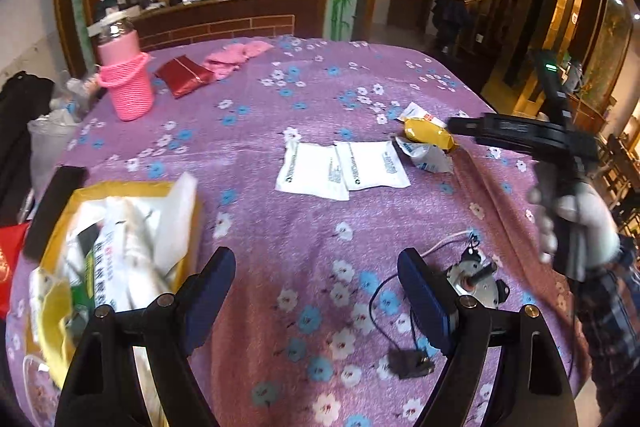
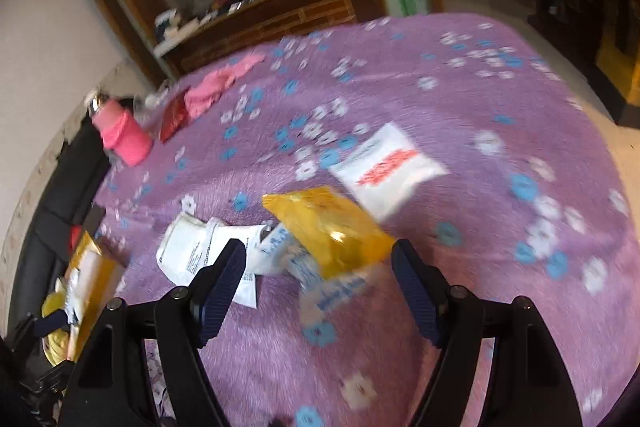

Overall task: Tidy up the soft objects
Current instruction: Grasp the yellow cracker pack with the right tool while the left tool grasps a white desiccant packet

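Observation:
Soft packets lie on a purple flowered tablecloth (image 1: 312, 95). Two white flat packets (image 1: 340, 169) lie mid-table; a yellow pouch (image 1: 430, 135) rests on a blue-and-white pouch (image 1: 426, 155) to their right. A yellow box (image 1: 116, 227) at the left holds several packets. My left gripper (image 1: 316, 291) is open and empty above bare cloth. My right gripper (image 2: 318, 279) is open just short of the yellow pouch (image 2: 332, 227) and the blue-and-white pouch (image 2: 320, 275); a white packet with red print (image 2: 388, 167) lies beyond. The right gripper also shows in the left wrist view (image 1: 516, 131).
A pink bottle (image 1: 122, 79), a red pouch (image 1: 184, 75) and a pink cloth (image 1: 236, 57) sit at the far left. A small motor with wires (image 1: 476, 279) and a dark plug (image 1: 408, 363) lie near my left gripper. The table edge curves away on the right.

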The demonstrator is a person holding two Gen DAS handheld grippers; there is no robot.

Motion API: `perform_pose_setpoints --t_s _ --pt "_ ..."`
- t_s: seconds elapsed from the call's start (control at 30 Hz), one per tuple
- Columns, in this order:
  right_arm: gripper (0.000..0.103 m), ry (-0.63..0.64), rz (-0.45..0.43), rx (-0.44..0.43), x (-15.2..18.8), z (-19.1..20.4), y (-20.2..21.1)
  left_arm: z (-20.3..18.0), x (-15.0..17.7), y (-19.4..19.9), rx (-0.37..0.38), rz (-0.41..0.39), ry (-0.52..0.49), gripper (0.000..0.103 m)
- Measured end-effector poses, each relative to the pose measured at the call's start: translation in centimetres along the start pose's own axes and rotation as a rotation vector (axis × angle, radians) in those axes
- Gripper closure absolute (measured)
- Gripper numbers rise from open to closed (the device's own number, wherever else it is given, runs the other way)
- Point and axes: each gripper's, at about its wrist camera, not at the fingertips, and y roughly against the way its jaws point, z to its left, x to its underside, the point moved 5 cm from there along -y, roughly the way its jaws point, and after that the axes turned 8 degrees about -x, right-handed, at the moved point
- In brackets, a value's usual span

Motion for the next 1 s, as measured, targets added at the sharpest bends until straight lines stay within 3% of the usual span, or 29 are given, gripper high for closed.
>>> perform_pose_setpoints --t_s 0.13,0.2,0.23,0.5,0.6,0.67,0.7,0.77,0.87,1.0 --pt "0.030 0.066 0.055 0.061 -0.2 0.7 -3.1 -0.6 -0.8 -1.3 0.049 0.032 -0.012 0.017" --pt "0.055 0.064 0.062 0.080 -0.1 0.5 -3.6 -1.0 -1.2 -1.9 0.062 0.042 -0.029 0.017" --pt "0.072 0.036 0.067 0.060 0.0 0.1 -3.6 -1.4 -1.4 -2.2 0.066 0.046 -0.043 0.017" --pt "0.080 -0.139 -0.015 -0.055 1.4 -2.5 1.2 -4.5 -3.9 -3.9 0.165 0.077 -0.118 0.017" --pt "0.080 -0.154 -0.035 -0.018 1.9 -3.5 2.5 -6.4 -5.4 -5.3 0.209 0.082 -0.148 0.017" --pt "0.076 -0.150 -0.034 0.098 2.0 -4.5 3.1 -7.6 -6.2 -6.4 0.229 0.095 -0.165 0.017" --pt "0.071 -0.137 -0.038 0.079 1.8 -4.4 3.1 -8.2 -6.5 -7.0 0.237 0.105 -0.173 0.017" --pt "0.034 -0.115 -0.045 0.018 1.4 -3.7 3.0 -9.4 -7.0 -8.2 0.248 0.128 -0.196 0.017" --pt "0.027 0.019 -0.049 -0.003 0.0 -0.8 2.1 -9.6 -7.6 -8.8 0.225 0.122 -0.186 0.017" --pt "0.027 0.165 0.055 0.075 -1.2 1.4 -2.4 -8.2 -7.9 -9.2 0.196 0.125 -0.143 0.017"
